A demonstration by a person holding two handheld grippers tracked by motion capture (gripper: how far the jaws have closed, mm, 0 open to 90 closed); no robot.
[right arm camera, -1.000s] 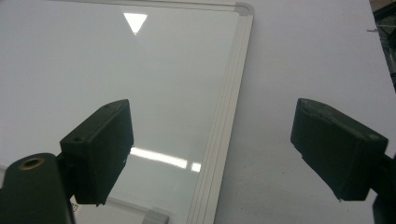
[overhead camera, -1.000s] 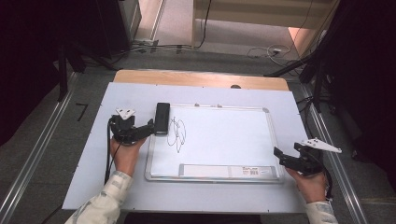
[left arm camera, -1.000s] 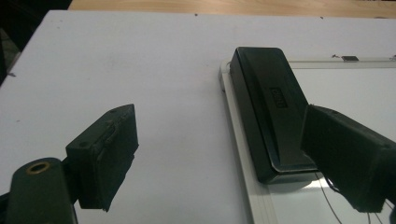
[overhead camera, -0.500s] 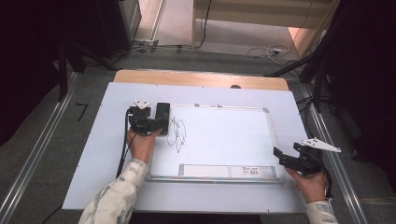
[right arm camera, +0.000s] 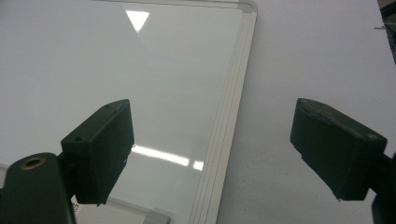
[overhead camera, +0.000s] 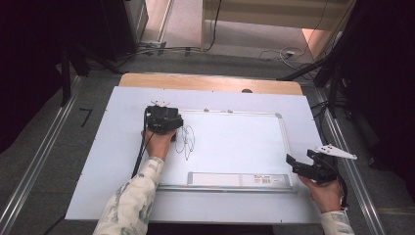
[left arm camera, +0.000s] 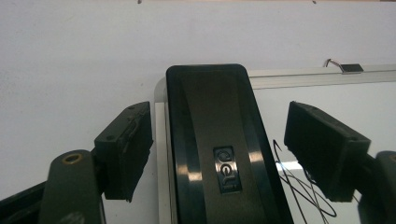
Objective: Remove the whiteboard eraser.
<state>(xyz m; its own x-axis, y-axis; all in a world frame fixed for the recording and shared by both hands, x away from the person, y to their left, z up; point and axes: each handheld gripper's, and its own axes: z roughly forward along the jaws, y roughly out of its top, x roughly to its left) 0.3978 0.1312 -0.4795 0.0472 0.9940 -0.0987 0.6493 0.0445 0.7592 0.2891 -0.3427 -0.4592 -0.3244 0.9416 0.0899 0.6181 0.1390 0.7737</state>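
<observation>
My left gripper (left arm camera: 219,154) stands wide, jaws straddling the black eraser (left arm camera: 219,140) without touching it. The eraser lies on the whiteboard's (overhead camera: 235,142) left edge, just beside the scribble (overhead camera: 186,142). My right gripper (right arm camera: 224,158) stands wide over the whiteboard's right frame, gripping nothing.

The left gripper (overhead camera: 164,119) is reached well forward over the table's left half, its hand (overhead camera: 157,143) behind it and the patterned sleeve (overhead camera: 129,203) slanting up from the bottom edge; in the left gripper view its jaws stand apart, a black block lying between them with a gap on each side. The right gripper (overhead camera: 299,165) sits low at the right, held by the right hand (overhead camera: 324,194); its jaws are spread wide.
</observation>
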